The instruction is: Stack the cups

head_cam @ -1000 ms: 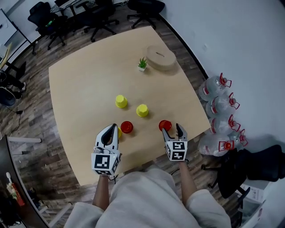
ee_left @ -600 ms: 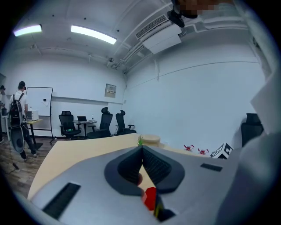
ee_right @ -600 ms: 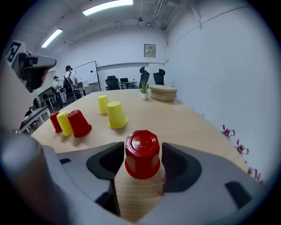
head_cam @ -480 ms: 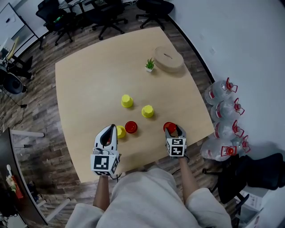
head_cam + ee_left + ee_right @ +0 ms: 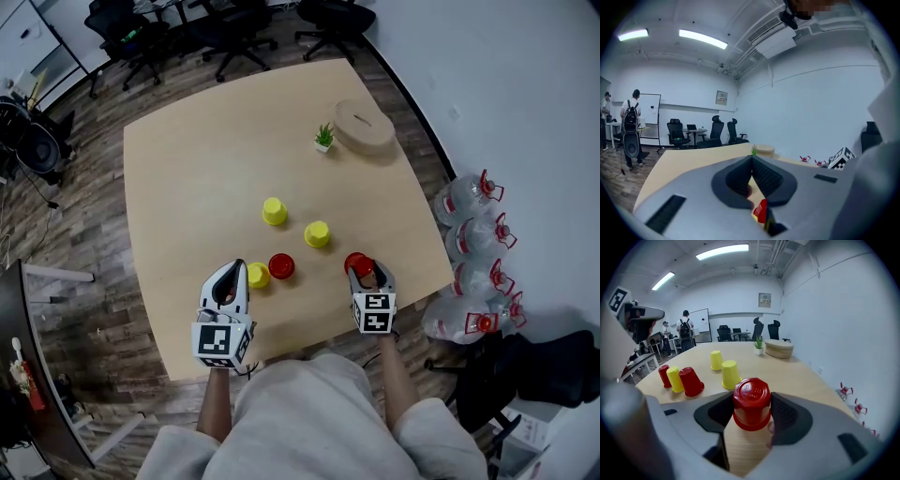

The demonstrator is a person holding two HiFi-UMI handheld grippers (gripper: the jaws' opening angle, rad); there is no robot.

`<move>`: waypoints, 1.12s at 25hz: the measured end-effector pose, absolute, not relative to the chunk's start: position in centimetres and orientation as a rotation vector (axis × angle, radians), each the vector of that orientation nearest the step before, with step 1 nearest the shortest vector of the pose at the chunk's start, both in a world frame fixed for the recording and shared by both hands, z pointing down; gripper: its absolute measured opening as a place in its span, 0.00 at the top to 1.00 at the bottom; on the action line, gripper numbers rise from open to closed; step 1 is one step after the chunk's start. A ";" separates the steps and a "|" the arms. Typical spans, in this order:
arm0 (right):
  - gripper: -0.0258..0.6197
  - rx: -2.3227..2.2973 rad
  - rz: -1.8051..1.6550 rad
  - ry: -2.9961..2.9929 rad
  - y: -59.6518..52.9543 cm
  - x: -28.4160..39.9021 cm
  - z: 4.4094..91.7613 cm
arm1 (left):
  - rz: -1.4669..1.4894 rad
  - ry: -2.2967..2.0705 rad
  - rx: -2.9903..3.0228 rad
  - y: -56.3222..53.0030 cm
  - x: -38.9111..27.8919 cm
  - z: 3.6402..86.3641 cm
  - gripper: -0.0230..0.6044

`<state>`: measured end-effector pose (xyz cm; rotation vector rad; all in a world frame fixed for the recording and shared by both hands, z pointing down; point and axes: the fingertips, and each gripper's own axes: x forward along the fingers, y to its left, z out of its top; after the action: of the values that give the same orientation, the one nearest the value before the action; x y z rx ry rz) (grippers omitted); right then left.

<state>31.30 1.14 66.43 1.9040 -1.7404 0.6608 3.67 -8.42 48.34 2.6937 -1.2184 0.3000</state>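
Jaws of the right gripper (image 5: 368,274) have just been closing and are now pressed against the sides of an upturned red cup (image 5: 751,404), which stands on the table (image 5: 187,169) near its front edge. The left gripper (image 5: 752,159) is held with its tips together and nothing pinched. No stack is begun. A second red cup (image 5: 280,266) and a near yellow cup (image 5: 257,275) stand side by side by the left gripper. A middle yellow cup (image 5: 317,233) and a far yellow cup (image 5: 274,210) are set singly further out. All the stacking is judged to remain.
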 end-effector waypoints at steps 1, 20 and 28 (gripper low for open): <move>0.59 1.903 0.649 -1.758 0.8 30.7 65.7 | 0.297 -1.225 2.690 -8.5 3.5 48.3 0.95; 0.59 1.499 0.446 -2.138 -6.3 12.8 58.2 | 0.208 -1.464 2.564 -8.4 -4.1 47.5 0.95; 0.59 1.270 0.436 -2.220 -6.6 5.0 59.2 | 0.194 -1.587 2.492 -7.5 -8.7 47.2 0.95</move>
<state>5.00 -6.57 59.22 1.2701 -2.2203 0.4360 -8.73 -7.51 47.18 2.4917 -1.5866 0.1943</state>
